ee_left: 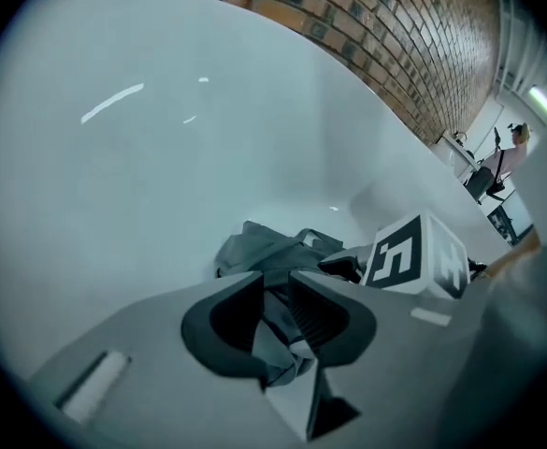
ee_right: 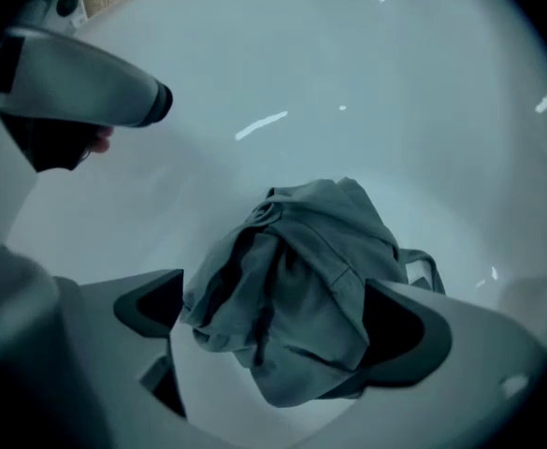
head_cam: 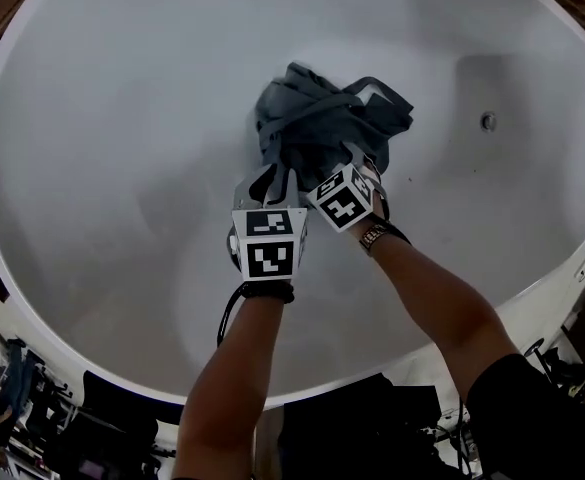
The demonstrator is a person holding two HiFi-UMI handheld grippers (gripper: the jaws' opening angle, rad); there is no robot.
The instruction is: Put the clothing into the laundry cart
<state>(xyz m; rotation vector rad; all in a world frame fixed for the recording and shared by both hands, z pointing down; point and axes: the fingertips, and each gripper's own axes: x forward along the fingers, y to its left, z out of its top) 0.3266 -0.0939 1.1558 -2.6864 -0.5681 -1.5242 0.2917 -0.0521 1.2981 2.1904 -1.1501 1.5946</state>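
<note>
A crumpled grey piece of clothing (head_cam: 322, 118) lies bunched on the bottom of a white tub (head_cam: 122, 118). My left gripper (head_cam: 270, 180) reaches into the near edge of the heap. In the left gripper view a fold of the clothing (ee_left: 264, 246) is pinched between the narrow-set pads of the left gripper (ee_left: 278, 316). My right gripper (head_cam: 357, 158) is beside it, on the heap. In the right gripper view the right gripper (ee_right: 278, 318) stands wide open around the bulk of the clothing (ee_right: 301, 269). Its left pad is clear of the cloth.
The tub's curved white walls rise all round, with a round metal fitting (head_cam: 488, 121) on the right wall. A brick wall (ee_left: 395, 26) stands behind the tub. Dark gear (head_cam: 102, 438) sits on the floor outside the near rim. A person (ee_left: 507, 152) stands far off.
</note>
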